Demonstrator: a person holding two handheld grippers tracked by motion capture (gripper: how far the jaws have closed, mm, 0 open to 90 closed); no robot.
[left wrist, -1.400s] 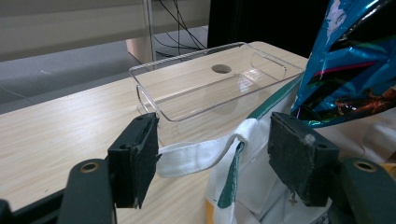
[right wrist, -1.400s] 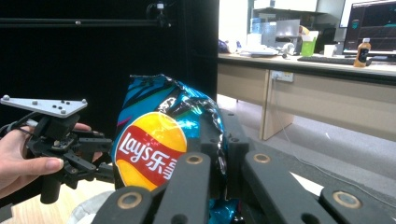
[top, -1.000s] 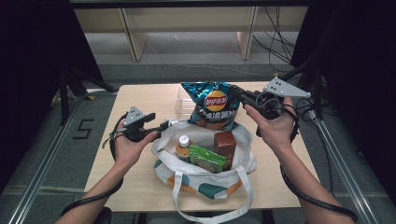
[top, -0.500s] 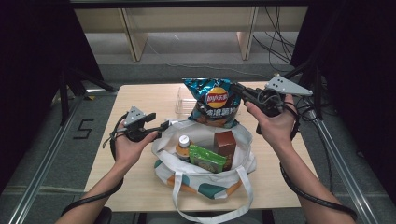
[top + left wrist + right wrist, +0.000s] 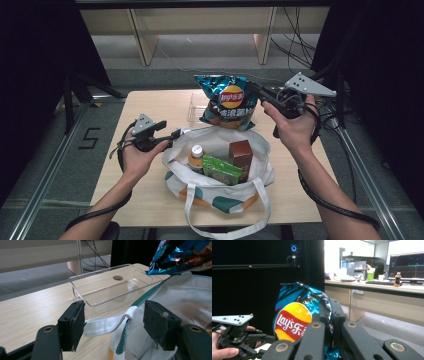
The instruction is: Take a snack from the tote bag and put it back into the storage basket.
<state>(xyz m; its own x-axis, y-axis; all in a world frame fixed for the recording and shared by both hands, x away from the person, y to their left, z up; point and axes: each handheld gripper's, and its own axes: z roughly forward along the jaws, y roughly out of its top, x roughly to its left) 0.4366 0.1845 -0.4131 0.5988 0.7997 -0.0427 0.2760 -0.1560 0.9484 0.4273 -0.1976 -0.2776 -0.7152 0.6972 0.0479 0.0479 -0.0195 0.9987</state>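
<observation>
A blue Lay's chip bag (image 5: 227,100) hangs upright above the far side of the table, over the tote's far rim. My right gripper (image 5: 252,91) is shut on its right edge; in the right gripper view the jaws close on the crinkled foil (image 5: 294,317). A white tote bag (image 5: 220,192) with teal and orange spots sits open at mid-table. My left gripper (image 5: 179,133) is at its left rim, jaws wide apart. The tote's white strap (image 5: 105,326) lies between the pads (image 5: 73,325), touching the left one but not squeezed.
Inside the tote stand an orange-capped bottle (image 5: 197,155), a green packet (image 5: 221,169) and a brown box (image 5: 240,154). A clear plastic tray (image 5: 112,287) rests on the wooden table (image 5: 150,110) behind the tote. Cables trail off the right edge.
The chip bag and my right gripper have risen a little. My left gripper and the tote have stayed where they were.
</observation>
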